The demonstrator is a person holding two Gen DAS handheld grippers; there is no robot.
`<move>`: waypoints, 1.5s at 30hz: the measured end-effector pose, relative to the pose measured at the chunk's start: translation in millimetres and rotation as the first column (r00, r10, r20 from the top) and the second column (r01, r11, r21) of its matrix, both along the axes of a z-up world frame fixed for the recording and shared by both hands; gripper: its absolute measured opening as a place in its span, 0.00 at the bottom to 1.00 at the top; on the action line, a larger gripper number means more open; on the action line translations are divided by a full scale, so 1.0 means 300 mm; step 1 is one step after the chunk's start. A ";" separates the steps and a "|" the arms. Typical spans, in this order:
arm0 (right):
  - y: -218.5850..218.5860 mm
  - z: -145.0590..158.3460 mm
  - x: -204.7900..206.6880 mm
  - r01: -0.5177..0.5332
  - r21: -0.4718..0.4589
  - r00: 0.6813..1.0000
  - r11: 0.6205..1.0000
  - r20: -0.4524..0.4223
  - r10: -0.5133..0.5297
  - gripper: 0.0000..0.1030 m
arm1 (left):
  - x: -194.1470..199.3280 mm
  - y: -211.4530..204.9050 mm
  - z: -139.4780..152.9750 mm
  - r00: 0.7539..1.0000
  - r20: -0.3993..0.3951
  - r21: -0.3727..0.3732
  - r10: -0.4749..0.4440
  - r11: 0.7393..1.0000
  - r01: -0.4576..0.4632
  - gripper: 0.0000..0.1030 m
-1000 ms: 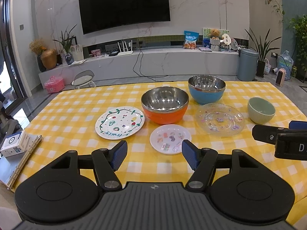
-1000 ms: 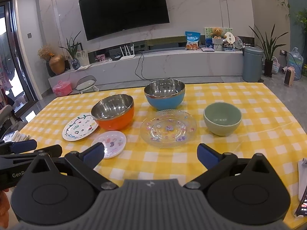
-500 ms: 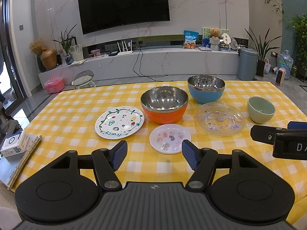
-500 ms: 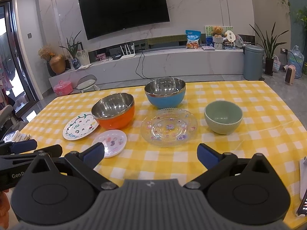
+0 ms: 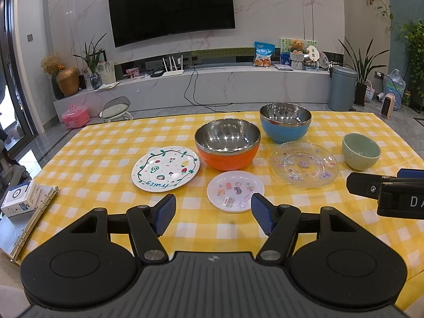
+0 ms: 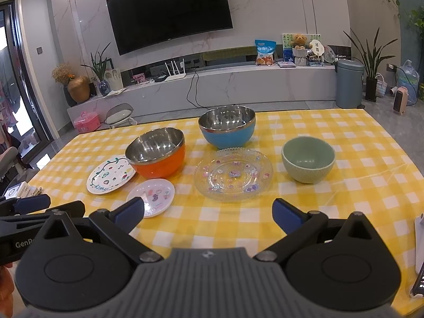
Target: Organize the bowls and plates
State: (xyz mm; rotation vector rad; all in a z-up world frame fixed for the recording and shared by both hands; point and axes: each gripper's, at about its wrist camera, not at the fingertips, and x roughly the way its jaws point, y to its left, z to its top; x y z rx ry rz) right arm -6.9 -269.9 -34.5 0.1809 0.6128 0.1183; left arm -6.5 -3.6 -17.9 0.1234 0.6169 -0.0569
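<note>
On the yellow checked table stand an orange steel bowl (image 5: pixel 227 144) (image 6: pixel 156 152), a blue steel bowl (image 5: pixel 285 122) (image 6: pixel 227 126) and a green ceramic bowl (image 5: pixel 361 151) (image 6: pixel 307 158). Beside them lie a white "Fruity" plate (image 5: pixel 165 168) (image 6: pixel 110 174), a small white sticker plate (image 5: pixel 235 190) (image 6: pixel 151 197) and a clear glass plate (image 5: pixel 304 163) (image 6: pixel 233 174). My left gripper (image 5: pixel 213 217) is open just short of the small plate. My right gripper (image 6: pixel 208 214) is open before the glass plate. Both hold nothing.
A ring binder (image 5: pixel 31 222) and a white box (image 5: pixel 20 197) lie at the table's left edge. A white device (image 6: pixel 419 241) sits at the right edge. The other gripper shows at the right of the left wrist view (image 5: pixel 389 193). Behind the table are a TV wall and a bin (image 6: pixel 349 83).
Both grippers have barely drifted; the dishes sit a touch lower and closer in the right wrist view. Nothing was grasped or moved.
</note>
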 end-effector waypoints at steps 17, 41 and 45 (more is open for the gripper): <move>-0.001 -0.001 0.001 0.004 0.001 1.000 1.000 -0.004 -0.004 0.98 | -0.003 0.000 -0.002 1.000 -0.003 -0.001 0.000 1.000 0.000 0.75; 0.004 -0.035 0.127 -0.007 0.056 0.997 0.998 -0.080 0.011 0.98 | 0.128 0.030 0.034 0.986 -0.149 -0.118 -0.071 0.992 0.054 0.58; 0.000 -0.058 0.165 0.017 0.077 0.997 0.997 -0.083 -0.011 0.97 | 0.197 0.015 0.048 0.984 -0.155 -0.173 -0.093 0.983 0.066 0.52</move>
